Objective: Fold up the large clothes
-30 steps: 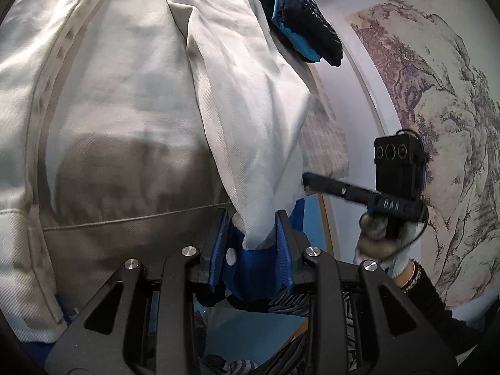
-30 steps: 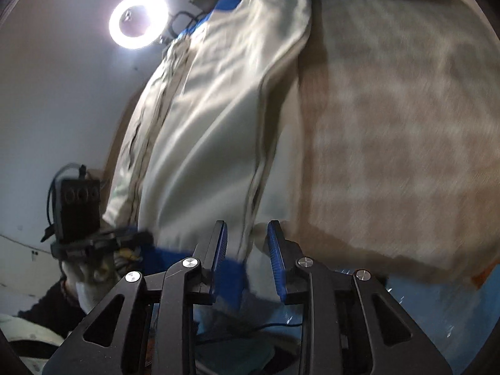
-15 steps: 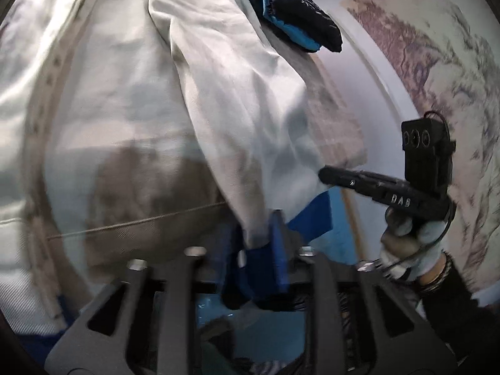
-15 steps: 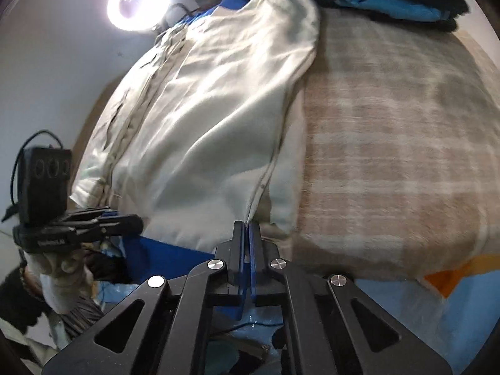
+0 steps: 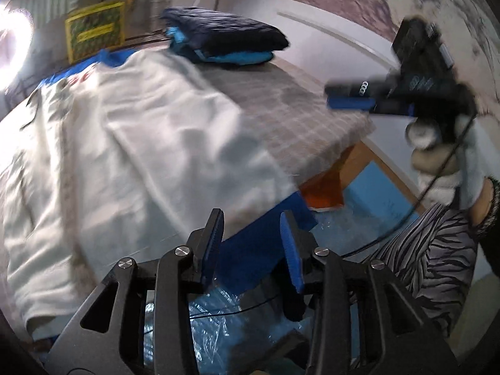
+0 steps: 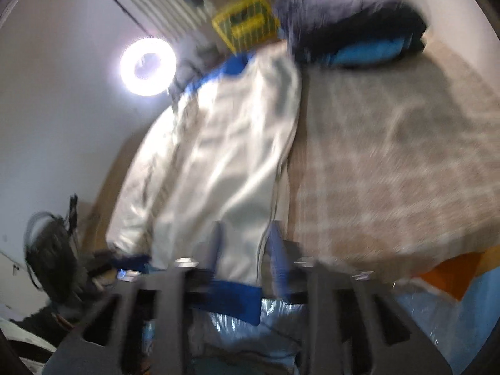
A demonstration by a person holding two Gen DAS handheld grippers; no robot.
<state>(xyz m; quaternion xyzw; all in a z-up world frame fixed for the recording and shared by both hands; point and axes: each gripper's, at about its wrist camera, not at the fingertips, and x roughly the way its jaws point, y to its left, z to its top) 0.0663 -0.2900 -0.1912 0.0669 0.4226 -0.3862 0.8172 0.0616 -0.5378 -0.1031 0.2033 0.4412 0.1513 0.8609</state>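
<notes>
A large white garment [image 5: 131, 143] with blue trim lies spread on the plaid-covered surface [image 5: 297, 106]; its blue hem [image 5: 259, 237] hangs over the near edge. My left gripper [image 5: 253, 240] hovers off that edge, its jaws opening, and nothing is pinched between the blue pads. In the blurred right wrist view the right gripper [image 6: 245, 245] is above the garment's [image 6: 225, 162] near hem. Its jaws are opening too, and the cloth lies behind them, not gripped. The right gripper [image 5: 350, 98] also shows at the upper right of the left wrist view, held in a gloved hand [image 5: 443, 168].
A folded navy and blue stack [image 5: 225, 40] sits at the far end of the surface. Behind it stands a yellow crate [image 5: 93, 31], and a ring light [image 6: 147, 65] glares on the left. Orange cloth [image 5: 322, 193] and blue plastic sheeting [image 5: 378, 187] lie below the near corner.
The left gripper let go of the white sleeve end, pulled back, rose and rolled. The right gripper went from shut to open and rose, so both views show more of the surface.
</notes>
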